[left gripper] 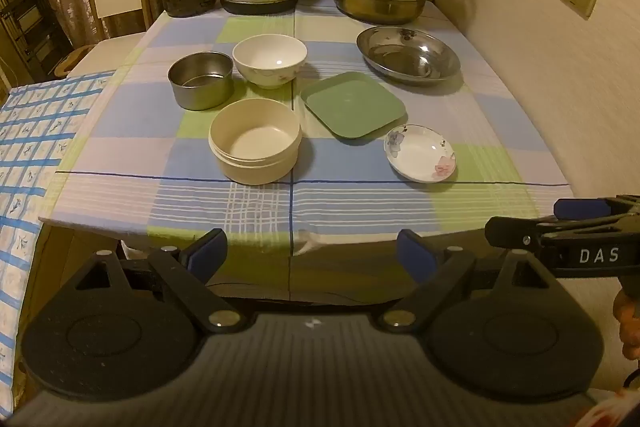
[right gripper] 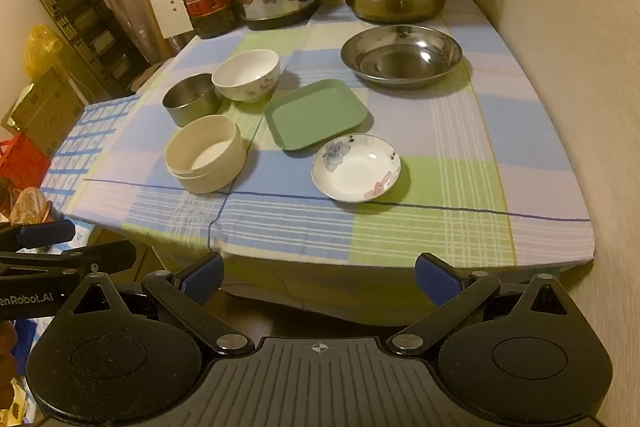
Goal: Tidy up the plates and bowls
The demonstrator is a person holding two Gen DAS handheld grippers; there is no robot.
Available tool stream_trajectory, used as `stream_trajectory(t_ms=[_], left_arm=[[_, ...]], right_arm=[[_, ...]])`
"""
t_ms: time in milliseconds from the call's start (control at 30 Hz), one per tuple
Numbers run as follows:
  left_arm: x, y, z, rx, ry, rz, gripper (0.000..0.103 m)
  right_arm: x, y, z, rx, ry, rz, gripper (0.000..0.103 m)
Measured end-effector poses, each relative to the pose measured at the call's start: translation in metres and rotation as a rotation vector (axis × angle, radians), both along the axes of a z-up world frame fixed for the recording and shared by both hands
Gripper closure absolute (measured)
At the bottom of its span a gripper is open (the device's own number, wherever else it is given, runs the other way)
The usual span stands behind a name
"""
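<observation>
1. While held short of the table edge (left gripper: 100,223), left gripper (left gripper: 312,255) at bottom of frame, jaws spread wide, gripping nothing.
2. Right gripper (right gripper: 318,277) likewise low in frame, jaws spread, gripping nothing.
3. Left of centre: steel tin (left gripper: 201,79), white floral bowl (left gripper: 269,61) and cream tub (left gripper: 255,139), clustered close.
4. Centre: green square plate (left gripper: 353,104); just below-right, small floral dish (left gripper: 420,153).
5. Upper right: steel basin (left gripper: 408,55).
</observation>
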State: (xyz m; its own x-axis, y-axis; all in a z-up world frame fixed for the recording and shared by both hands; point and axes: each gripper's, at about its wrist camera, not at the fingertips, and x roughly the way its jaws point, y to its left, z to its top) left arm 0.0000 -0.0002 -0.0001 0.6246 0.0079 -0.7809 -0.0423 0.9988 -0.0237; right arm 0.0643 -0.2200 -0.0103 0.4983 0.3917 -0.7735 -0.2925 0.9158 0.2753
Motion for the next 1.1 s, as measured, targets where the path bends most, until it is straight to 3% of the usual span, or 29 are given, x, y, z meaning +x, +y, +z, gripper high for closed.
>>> stream_trajectory(t_ms=[1100], left_arm=[[0.0011,-0.0023,-0.0010,-0.011,0.001,0.003,0.013]], right_arm=[[-0.0024,-0.0042,0.0013,0.001,-0.001,0.000,0.001]])
